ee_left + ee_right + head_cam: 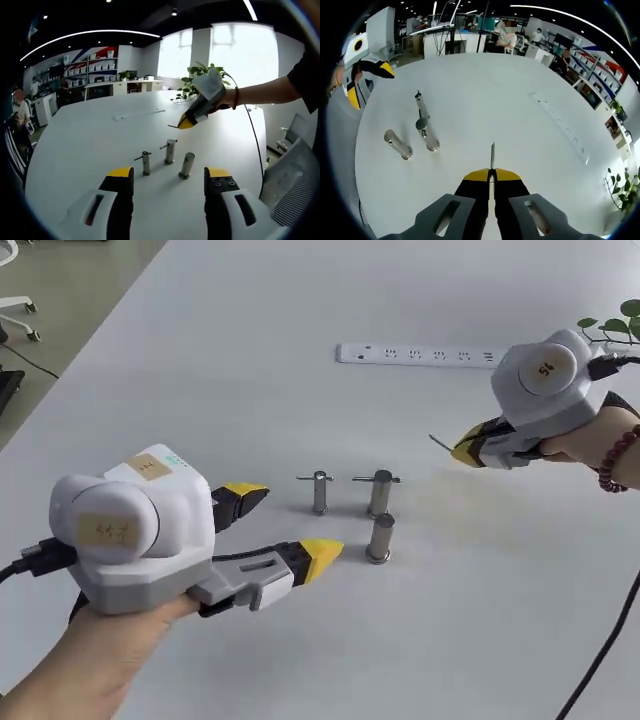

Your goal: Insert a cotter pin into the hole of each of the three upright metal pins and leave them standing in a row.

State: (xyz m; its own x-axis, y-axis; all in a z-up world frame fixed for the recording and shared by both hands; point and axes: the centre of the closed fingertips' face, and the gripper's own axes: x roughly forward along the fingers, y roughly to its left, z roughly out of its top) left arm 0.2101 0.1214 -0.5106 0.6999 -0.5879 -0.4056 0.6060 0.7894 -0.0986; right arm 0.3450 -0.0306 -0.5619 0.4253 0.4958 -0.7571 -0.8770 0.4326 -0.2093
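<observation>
Cotter pin [492, 156] juts straight ahead from right gripper [491, 174], jaws clamped tight on it, tip toward the upright pins on table [250, 360]. Back pins [320, 492] [380, 493] carry crosswise cotters; front pin [379, 538] just beside. Left gripper [292, 520] gapes wide, empty, near them.

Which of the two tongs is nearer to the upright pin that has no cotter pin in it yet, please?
Left. The left tongs, open, are just beside the bare pin; the right tongs are farther off, shut on a cotter pin.
</observation>
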